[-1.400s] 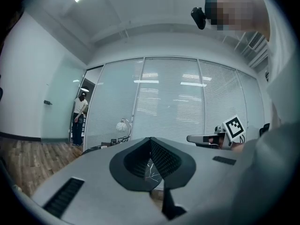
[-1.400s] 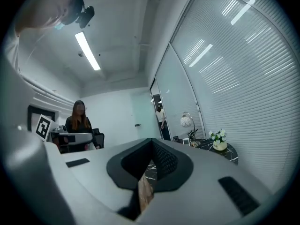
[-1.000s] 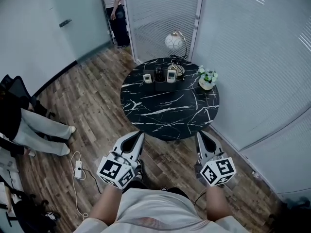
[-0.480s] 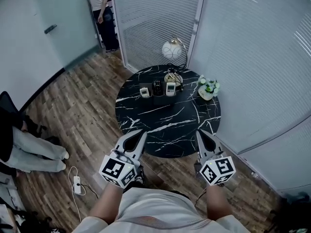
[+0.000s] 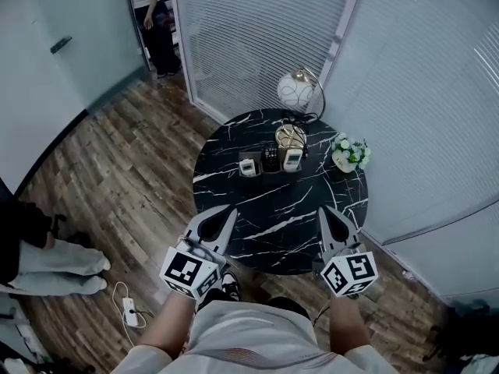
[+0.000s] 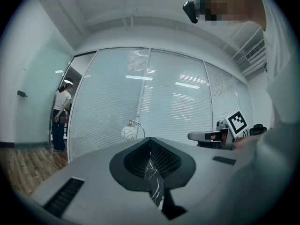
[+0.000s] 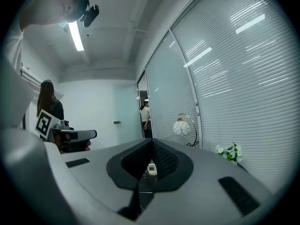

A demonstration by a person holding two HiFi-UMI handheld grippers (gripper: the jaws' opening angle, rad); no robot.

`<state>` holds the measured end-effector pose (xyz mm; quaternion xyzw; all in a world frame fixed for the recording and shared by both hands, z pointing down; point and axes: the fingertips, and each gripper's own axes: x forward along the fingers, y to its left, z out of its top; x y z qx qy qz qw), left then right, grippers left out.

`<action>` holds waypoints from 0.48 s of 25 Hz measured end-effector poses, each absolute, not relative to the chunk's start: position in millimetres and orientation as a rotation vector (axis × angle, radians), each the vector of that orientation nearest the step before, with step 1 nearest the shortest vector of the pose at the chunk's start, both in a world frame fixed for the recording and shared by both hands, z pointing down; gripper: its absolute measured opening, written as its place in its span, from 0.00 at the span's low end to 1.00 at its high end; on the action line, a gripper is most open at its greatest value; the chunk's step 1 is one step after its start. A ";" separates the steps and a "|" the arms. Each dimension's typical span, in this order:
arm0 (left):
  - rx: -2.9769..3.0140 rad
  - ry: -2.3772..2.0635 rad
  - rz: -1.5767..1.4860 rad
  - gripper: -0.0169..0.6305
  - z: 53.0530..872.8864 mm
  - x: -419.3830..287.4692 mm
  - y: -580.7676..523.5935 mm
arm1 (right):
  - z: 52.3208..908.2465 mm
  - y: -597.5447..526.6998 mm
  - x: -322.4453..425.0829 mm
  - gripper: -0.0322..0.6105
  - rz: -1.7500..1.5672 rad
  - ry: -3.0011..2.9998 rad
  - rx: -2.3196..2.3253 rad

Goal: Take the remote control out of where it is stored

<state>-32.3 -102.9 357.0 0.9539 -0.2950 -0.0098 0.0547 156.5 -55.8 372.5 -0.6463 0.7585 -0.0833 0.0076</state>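
On the round black marble table (image 5: 257, 232), a dark holder (image 5: 269, 164) stands near the far side. It holds a white remote control (image 5: 248, 166), a black remote control (image 5: 270, 157) and another white remote control (image 5: 292, 159). My left gripper (image 5: 227, 212) and right gripper (image 5: 325, 211) are both shut and empty, their tips over the table's near edge, well short of the holder. In the left gripper view the left gripper (image 6: 150, 142) shows only a strip of marble between its pads. Past the right gripper (image 7: 152, 142) a white remote (image 7: 151, 168) shows far off.
A globe lamp (image 5: 295, 92) and a small pot of white flowers (image 5: 349, 153) stand at the table's back and right. Blind-covered glass partitions (image 5: 405, 92) curve behind it. A person (image 5: 146, 6) stands at the doorway; a seated person's legs (image 5: 47, 263) and a power strip (image 5: 129, 315) are at the left.
The table has come closer: both grippers, formerly over the wooden floor short of it, now reach over its near edge. Both stay shut. The person at the doorway has drifted toward the frame's top-left.
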 end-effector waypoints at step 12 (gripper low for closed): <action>2.858 -0.862 -0.007 0.04 378.8 -25.7 -144.2 | 400.8 -96.0 177.5 0.07 -0.309 2.300 -2.130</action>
